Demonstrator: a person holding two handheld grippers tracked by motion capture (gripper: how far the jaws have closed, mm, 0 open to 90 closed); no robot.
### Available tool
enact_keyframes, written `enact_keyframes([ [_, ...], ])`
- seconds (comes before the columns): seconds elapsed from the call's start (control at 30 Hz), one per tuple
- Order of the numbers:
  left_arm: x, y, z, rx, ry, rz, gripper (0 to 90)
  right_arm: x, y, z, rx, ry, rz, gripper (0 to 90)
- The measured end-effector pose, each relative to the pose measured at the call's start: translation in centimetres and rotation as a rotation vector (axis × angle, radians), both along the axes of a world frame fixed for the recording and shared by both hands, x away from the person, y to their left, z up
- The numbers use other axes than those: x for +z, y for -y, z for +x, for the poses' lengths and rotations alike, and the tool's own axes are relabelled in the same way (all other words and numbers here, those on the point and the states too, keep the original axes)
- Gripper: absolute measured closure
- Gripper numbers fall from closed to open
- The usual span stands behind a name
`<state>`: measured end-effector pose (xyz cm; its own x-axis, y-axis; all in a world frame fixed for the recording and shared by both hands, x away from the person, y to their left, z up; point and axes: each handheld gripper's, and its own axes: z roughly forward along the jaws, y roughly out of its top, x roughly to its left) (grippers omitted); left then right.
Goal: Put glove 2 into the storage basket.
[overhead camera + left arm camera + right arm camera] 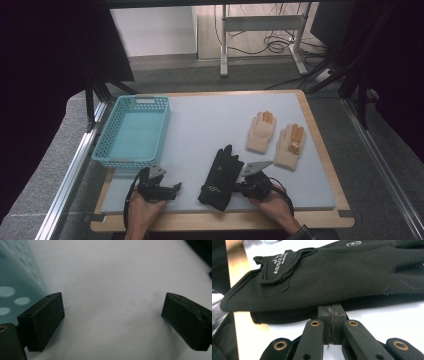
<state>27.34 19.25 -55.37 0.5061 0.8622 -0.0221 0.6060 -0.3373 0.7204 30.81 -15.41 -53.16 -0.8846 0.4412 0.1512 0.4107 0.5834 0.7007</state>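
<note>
right claw (331, 312) pressed together against black glove (342, 272); left claw (112, 320) wide apart

Basket (132, 132) lies left, black glove (221, 176) centre-front, two gloves (276, 138) right-behind.

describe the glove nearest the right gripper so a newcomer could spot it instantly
On the pale mat, look at the near edge, right of the teal basket. The black glove lies there beside the right gripper, fingers pointing away. It is the dark one; the two cream gloves lie farther right.
</note>
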Motion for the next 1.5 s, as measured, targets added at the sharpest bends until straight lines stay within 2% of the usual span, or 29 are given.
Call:
enact_keyframes([
  [0.23,-0.3,-0.7,-0.2,-0.004,0.004,-0.033,6.5,-0.2,-2.3,0.9,-0.009,0.008,0.006,87.9],
  [0.27,-0.3,-0.8,-0.2,-0.008,0.002,-0.027,6.4,-0.2,-2.8,1.2,-0.011,0.011,0.007,87.9],
  [0.47,-0.3,-0.7,-0.1,-0.003,0.001,-0.036,6.4,-0.4,-4.8,2.5,-0.017,0.048,0.0,87.3],
  [0.6,-0.3,-0.7,-0.1,-0.004,0.0,-0.038,6.4,-0.3,-5.1,2.5,-0.012,0.052,-0.009,84.2],
  [0.63,-0.3,-0.8,-0.1,-0.003,-0.001,-0.038,6.4,-0.2,-5.0,2.4,-0.005,0.065,-0.017,82.8],
  [0.67,-0.3,-0.8,-0.1,-0.003,-0.001,-0.038,6.4,0.1,-4.6,2.0,-0.004,0.084,-0.017,80.9],
  [0.83,-0.3,-0.7,-0.1,-0.002,0.0,-0.038,6.4,1.0,-2.4,1.8,-0.046,0.12,-0.018,73.7],
  [1.0,-0.3,-0.7,-0.1,-0.002,0.0,-0.039,6.4,1.5,0.9,1.7,-0.116,0.151,-0.032,61.6],
  [1.23,-0.3,-0.8,-0.1,-0.002,0.0,-0.04,6.5,1.2,5.0,1.6,-0.199,0.173,-0.071,44.1],
  [1.33,-0.3,-0.8,-0.1,-0.002,-0.001,-0.04,6.5,1.0,6.9,1.7,-0.26,0.171,-0.076,35.9],
  [1.5,-0.2,-0.8,0.0,-0.009,-0.007,-0.032,6.6,0.4,8.2,1.9,-0.302,0.185,-0.095,27.8],
])
